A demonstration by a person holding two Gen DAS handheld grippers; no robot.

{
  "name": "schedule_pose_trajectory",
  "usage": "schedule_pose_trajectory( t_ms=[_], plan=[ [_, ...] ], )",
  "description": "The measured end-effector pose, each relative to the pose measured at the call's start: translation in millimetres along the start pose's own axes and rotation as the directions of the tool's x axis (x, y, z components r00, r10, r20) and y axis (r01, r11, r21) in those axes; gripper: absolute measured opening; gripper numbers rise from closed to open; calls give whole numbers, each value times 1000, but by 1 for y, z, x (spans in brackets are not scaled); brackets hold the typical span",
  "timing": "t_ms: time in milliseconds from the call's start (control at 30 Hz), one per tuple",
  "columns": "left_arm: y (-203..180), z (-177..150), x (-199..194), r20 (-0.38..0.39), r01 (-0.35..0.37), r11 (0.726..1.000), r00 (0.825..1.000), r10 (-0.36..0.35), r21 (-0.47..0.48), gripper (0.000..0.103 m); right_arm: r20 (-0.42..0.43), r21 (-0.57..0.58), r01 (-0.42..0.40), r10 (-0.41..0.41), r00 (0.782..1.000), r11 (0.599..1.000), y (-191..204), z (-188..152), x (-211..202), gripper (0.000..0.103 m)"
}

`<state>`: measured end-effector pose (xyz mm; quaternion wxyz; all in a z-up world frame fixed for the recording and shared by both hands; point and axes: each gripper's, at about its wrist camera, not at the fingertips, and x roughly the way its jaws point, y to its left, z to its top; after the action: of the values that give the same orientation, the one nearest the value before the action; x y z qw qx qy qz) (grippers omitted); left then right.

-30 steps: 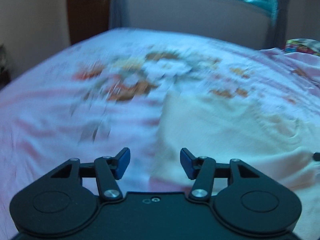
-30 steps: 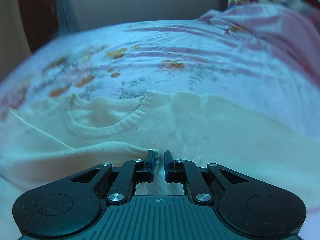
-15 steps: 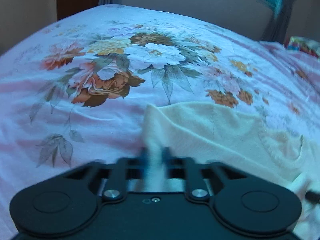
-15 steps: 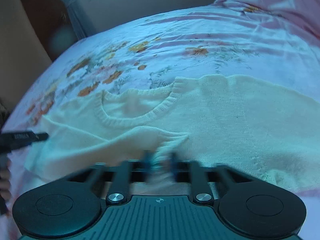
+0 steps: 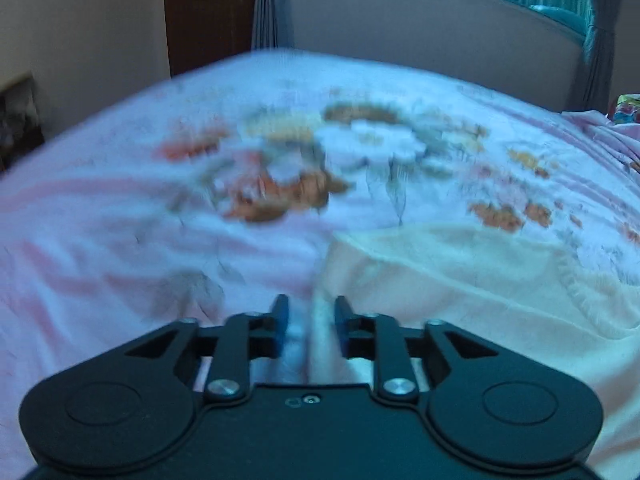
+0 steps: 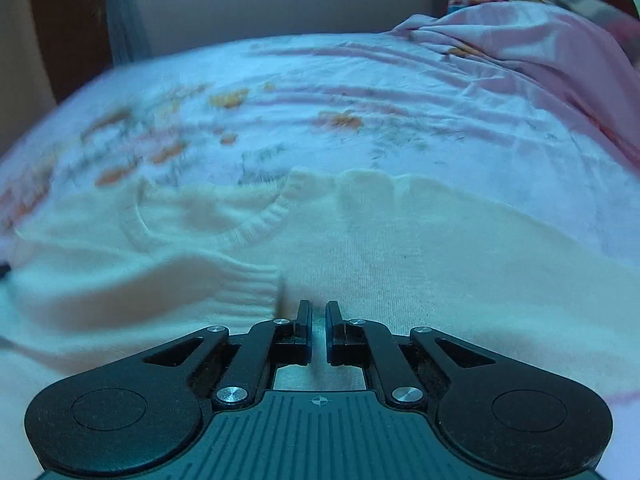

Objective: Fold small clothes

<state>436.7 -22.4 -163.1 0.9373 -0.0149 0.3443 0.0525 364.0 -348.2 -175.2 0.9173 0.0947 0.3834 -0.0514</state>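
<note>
A small cream knit sweater (image 6: 400, 248) lies spread on the floral bedsheet (image 6: 360, 92), its ribbed neckline (image 6: 260, 220) toward the left. A ribbed sleeve cuff (image 6: 256, 284) is folded over the body just left of my right gripper (image 6: 318, 320). The right gripper's jaws are nearly closed, with cream fabric between them. In the left wrist view the sweater's left edge (image 5: 460, 272) runs into my left gripper (image 5: 309, 316), whose jaws are narrowed on a fold of cream cloth. The view is blurred.
The bedsheet (image 5: 200, 208) fills most of both views. A bunched pink cover (image 6: 540, 40) lies at the far right of the bed. A wall, window and dark wooden door (image 5: 208, 12) stand beyond the bed's far edge.
My left gripper went from wide open to closed on the sweater's edge. Both views tilted down, then back up, and the sleeve cuff now lies beside the right gripper.
</note>
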Motion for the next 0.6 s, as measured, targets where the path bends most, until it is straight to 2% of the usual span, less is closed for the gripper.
schedule_pose_trajectory(
  t_ms=[33,67,100,133,167,233,267,300,333,433,533,600],
  plan=[
    [-1,1,-9,31,15,1000,999,-16,23,26,26,1,-18,18,1000,1000,0,1,-5,4],
    [-4,1,-17,47,31,998,998,-33,53,28,28,-1,-25,25,999,1000,3,3,-6,10],
    [-7,0,-23,45,43,996,998,-47,75,33,-11,18,-35,35,999,999,3,3,0,20],
    [-9,-2,-28,33,66,995,997,-68,80,37,-74,50,-65,69,995,997,1,1,7,42],
    [-11,-6,-31,16,97,991,995,-98,88,39,-93,70,-96,102,990,993,3,0,10,44],
    [-18,-19,-33,-24,113,984,994,-110,138,39,-87,48,-109,113,990,993,10,-4,7,44],
    [-22,-28,-32,-39,99,982,995,-94,161,39,-85,52,-132,136,987,990,13,-5,6,38],
    [-24,-36,-32,-47,98,980,995,-91,171,39,-88,53,-158,162,983,986,16,-6,6,26],
    [-23,-43,-34,-38,95,981,995,-90,167,39,-99,49,-170,175,980,984,19,-8,7,6],
    [-20,-53,-38,-19,70,982,998,-68,175,39,-71,12,-153,153,986,988,27,-11,4,6],
    [-14,-49,-43,-11,88,983,996,-88,160,41,38,-17,-99,100,994,995,28,-6,-12,6],
    [-15,-46,-46,1,89,983,996,-91,161,47,77,-22,-64,66,995,998,24,-4,-19,6]
  ],
)
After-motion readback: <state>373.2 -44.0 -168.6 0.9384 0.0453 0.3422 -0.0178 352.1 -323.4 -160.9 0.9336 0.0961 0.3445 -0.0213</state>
